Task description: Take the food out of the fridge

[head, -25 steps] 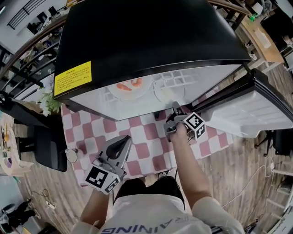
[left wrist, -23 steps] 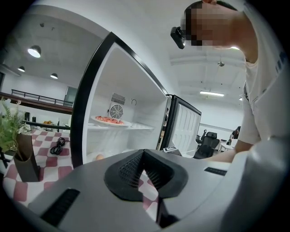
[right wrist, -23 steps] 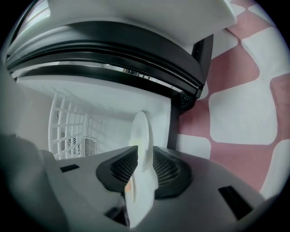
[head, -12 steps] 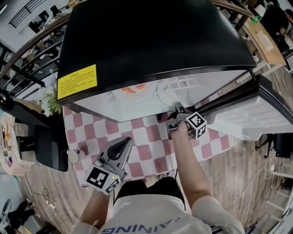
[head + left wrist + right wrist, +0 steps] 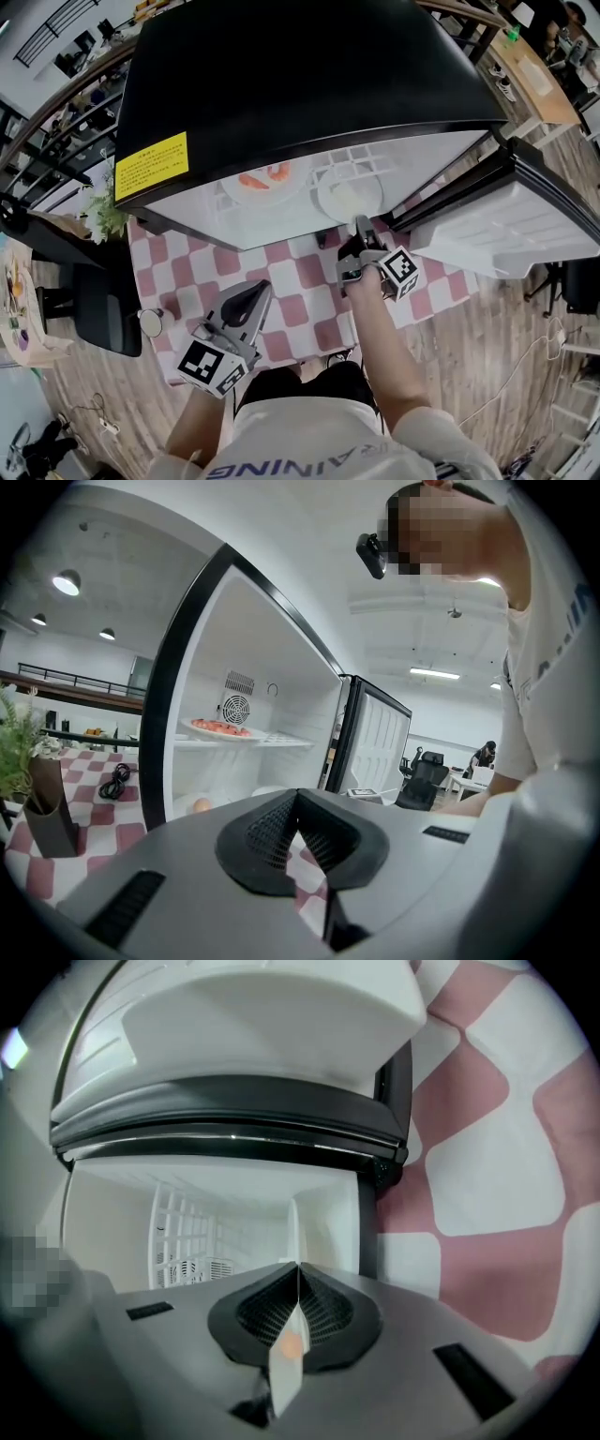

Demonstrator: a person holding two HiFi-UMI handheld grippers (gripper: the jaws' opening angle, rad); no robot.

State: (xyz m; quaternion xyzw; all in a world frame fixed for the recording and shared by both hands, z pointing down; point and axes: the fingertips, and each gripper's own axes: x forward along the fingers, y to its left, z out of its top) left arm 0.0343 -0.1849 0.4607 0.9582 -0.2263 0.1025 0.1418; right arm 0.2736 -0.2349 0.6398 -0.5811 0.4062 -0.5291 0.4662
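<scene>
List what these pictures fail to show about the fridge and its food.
- Food on the white plate: washed out in head view; edge-on in the right claw, right gripper view.
- Yellow label print: too small, head view.
- Fridge lower level: under the fridge top in head view; cut off by the left claw, left gripper view.

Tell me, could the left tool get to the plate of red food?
Probably yes: the fridge door stands open and nothing lies between the left tool and the plate of red food on its shelf. The right tool grips the white plate.
</scene>
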